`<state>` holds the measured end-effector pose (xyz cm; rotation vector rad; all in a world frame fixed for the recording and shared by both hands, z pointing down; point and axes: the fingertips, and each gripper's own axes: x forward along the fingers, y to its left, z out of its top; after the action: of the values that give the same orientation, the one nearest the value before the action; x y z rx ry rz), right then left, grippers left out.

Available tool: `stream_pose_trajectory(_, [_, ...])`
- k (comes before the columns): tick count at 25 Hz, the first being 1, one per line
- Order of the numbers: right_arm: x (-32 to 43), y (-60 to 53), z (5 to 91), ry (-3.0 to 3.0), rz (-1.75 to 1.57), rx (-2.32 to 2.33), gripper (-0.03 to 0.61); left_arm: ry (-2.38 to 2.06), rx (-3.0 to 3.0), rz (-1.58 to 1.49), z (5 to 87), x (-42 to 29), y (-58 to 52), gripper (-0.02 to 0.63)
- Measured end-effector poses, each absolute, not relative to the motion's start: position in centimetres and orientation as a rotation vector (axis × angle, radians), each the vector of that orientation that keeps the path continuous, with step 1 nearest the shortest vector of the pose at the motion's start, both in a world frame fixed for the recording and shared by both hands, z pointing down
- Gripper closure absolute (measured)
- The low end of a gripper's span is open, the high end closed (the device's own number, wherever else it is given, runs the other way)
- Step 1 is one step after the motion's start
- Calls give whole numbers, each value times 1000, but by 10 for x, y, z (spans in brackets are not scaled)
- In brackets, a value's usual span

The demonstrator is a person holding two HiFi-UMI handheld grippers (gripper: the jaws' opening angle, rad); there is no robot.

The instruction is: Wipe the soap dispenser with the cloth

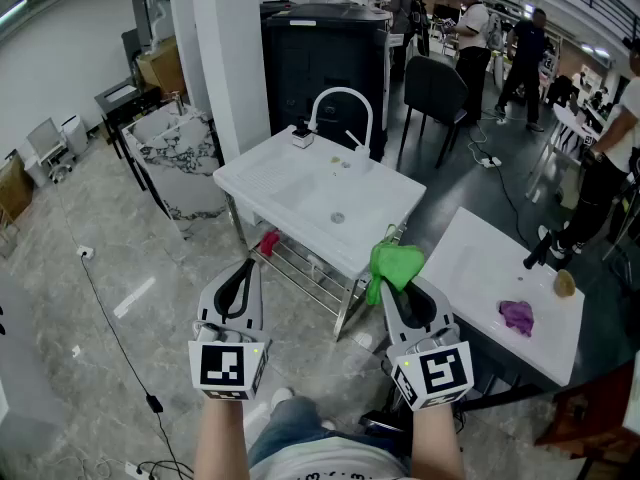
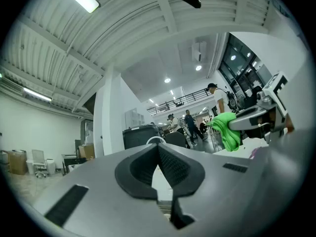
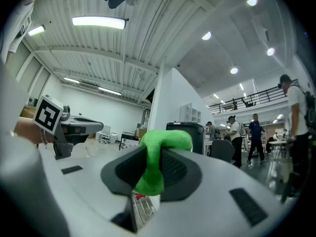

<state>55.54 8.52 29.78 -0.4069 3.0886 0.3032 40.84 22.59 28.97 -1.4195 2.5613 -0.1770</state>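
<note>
A white sink table with an arched faucet stands ahead of me. The small dark-topped soap dispenser sits at the table's far left corner by the faucet base. My right gripper is shut on a bright green cloth, which bulges out of its jaws in the right gripper view. It hovers off the sink table's near right edge. My left gripper is shut with nothing in it, level with the right one and short of the table's front edge. Both are far from the dispenser.
A second white table at the right carries a purple cloth, a black tool and a brownish item. Below the sink table runs a wire shelf. A black cabinet, a white pillar and several people stand behind.
</note>
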Motion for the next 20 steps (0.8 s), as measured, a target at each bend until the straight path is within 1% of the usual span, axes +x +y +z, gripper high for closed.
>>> stream_pose_trajectory(7, [531, 67, 301, 3099, 322, -416, 499, 2570, -1420, -155, 295, 381, 210, 600])
stream_pose_trajectory(10, [510, 60, 306, 3112, 319, -427, 499, 2578, -1431, -141, 300, 358, 202, 600])
stream_pose_trajectory(15, [454, 47, 311, 3131, 308, -462, 499, 2587, -1458, -132, 307, 298, 191, 600])
stream_pose_trajectory(20, [376, 37, 315, 3142, 275, -503, 497, 2583, -1491, -113, 308, 213, 178, 600])
